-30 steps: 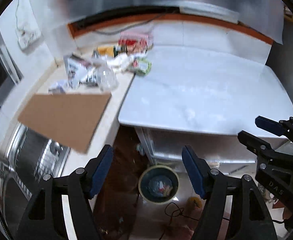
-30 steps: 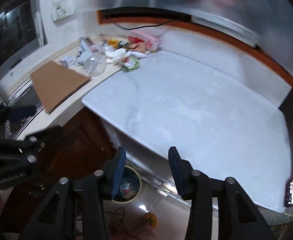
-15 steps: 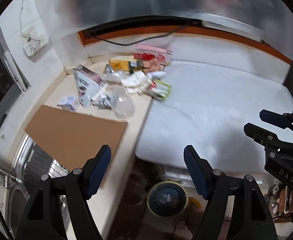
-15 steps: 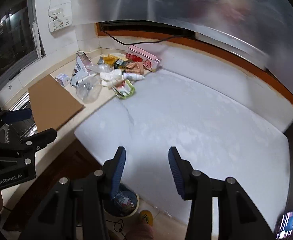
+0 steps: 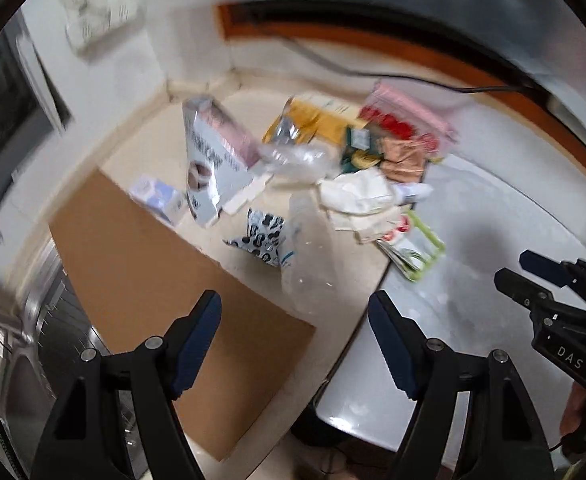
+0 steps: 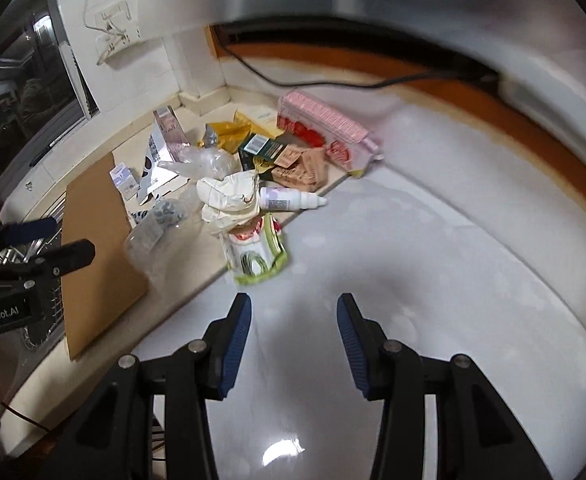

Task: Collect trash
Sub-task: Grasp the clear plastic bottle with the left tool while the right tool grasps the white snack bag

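A: Left view: where's the trash (image 5: 333, 184)?
B: Heaped ahead on the bench (image 5: 197, 248), just past the cardboard (image 5: 165, 300). The left hand-held gripper (image 5: 295, 342) is spread, empty, nearest the clear bottle (image 5: 305, 256), whose long axis runs away from it.

A: Right view?
B: The right hand-held gripper (image 6: 295, 342) is parted, empty, over the white top (image 6: 413, 272). The green wrapper (image 6: 255, 254) lies ahead, slightly left, nearest it. Corner wall and window behind.
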`<state>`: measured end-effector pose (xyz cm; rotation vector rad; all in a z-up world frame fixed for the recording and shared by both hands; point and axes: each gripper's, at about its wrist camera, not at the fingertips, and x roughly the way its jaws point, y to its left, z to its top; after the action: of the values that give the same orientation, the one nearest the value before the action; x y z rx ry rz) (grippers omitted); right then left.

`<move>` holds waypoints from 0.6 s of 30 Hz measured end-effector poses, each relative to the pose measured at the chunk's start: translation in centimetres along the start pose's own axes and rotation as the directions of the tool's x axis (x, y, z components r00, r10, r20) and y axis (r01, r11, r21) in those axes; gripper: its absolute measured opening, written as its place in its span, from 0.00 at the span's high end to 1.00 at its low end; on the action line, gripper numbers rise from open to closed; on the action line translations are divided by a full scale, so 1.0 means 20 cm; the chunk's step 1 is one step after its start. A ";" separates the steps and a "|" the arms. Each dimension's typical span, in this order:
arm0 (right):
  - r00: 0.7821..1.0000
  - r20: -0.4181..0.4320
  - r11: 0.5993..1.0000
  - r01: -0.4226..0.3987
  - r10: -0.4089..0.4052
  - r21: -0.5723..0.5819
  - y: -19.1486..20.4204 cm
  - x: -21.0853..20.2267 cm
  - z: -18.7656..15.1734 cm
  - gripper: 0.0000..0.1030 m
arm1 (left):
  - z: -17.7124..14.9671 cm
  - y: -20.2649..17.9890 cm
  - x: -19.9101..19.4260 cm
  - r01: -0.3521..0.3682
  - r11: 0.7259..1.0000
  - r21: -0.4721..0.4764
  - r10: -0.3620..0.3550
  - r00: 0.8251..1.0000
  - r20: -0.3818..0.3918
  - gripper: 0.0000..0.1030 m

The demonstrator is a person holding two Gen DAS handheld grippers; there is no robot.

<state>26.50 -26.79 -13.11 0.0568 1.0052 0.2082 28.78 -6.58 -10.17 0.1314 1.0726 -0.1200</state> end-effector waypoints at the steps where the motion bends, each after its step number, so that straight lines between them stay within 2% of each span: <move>1: 1.000 -0.023 1.000 -0.018 0.018 0.007 -0.02 0.06 0.03 0.56 | 0.02 0.01 0.04 0.003 1.000 -0.020 -0.003 1.000 -0.021 0.28; 5: 0.993 -0.088 0.997 -0.074 0.077 0.033 -0.05 0.26 0.11 0.56 | 0.07 0.07 0.23 0.009 0.996 -0.091 -0.019 0.994 -0.104 0.28; 9: 0.984 -0.132 0.992 -0.116 0.121 0.050 -0.06 0.42 0.18 0.56 | 0.10 0.08 0.35 0.026 0.992 -0.122 -0.044 0.987 -0.153 0.28; 14: 0.972 -0.169 0.986 -0.161 0.165 0.039 -0.03 0.53 0.22 0.56 | 0.15 0.08 0.44 0.052 0.990 -0.130 -0.075 0.981 -0.177 0.28; 15: 0.975 -0.155 0.987 -0.161 0.162 0.017 -0.01 0.53 0.22 0.56 | 0.16 0.07 0.45 0.056 0.990 -0.129 -0.079 0.980 -0.180 0.28; 18: 0.973 -0.164 0.985 -0.170 0.163 -0.028 0.04 0.54 0.23 0.61 | 0.18 0.05 0.48 0.073 0.991 -0.114 -0.093 0.977 -0.191 0.29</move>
<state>35.92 -23.65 -19.59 0.0871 1.1574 0.3926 36.60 -6.45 -16.78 0.0022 1.2798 -0.1270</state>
